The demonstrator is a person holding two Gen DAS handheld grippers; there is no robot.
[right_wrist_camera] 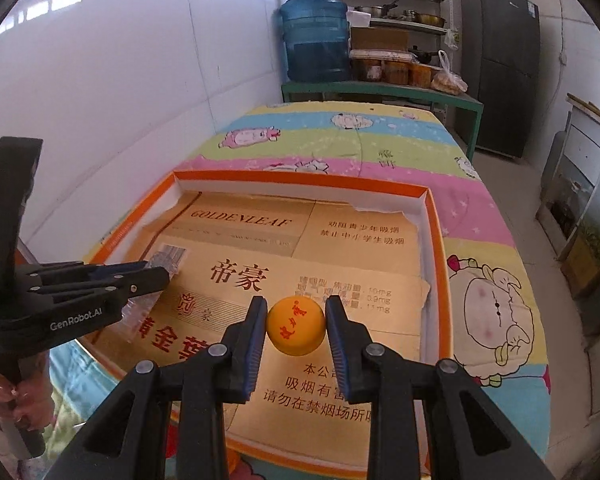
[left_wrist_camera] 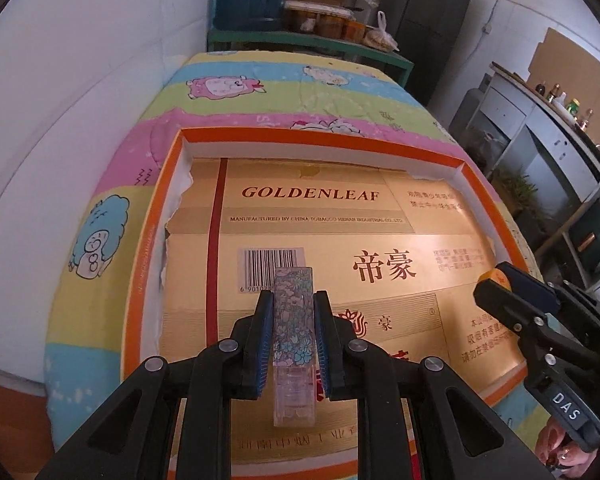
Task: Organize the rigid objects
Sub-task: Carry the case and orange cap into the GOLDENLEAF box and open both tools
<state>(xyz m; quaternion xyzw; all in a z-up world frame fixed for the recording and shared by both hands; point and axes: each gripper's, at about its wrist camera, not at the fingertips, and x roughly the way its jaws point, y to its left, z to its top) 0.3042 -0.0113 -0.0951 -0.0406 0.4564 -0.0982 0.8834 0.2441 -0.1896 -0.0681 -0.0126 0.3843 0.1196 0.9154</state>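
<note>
My left gripper (left_wrist_camera: 291,304) is shut on a flat clear bar with a blue flower pattern (left_wrist_camera: 293,320), held lengthwise above the orange-rimmed box (left_wrist_camera: 320,143). The same gripper (right_wrist_camera: 162,274) shows at the left of the right wrist view, with the clear bar (right_wrist_camera: 168,258) sticking out past its tips. My right gripper (right_wrist_camera: 296,312) is shut on an orange ball with red print (right_wrist_camera: 296,326), over the gold cardboard sheet (right_wrist_camera: 340,272) that lines the box. In the left wrist view the right gripper (left_wrist_camera: 490,280) comes in from the right with the ball (left_wrist_camera: 496,278) barely peeking out.
The box (right_wrist_camera: 300,179) lies on a bed with a striped cartoon-sheep cover (right_wrist_camera: 380,136). A white wall (right_wrist_camera: 140,80) runs along the left. Behind the bed stand a green shelf (right_wrist_camera: 380,90) with a blue water jug (right_wrist_camera: 316,36) and jars, and a dark fridge (right_wrist_camera: 500,64).
</note>
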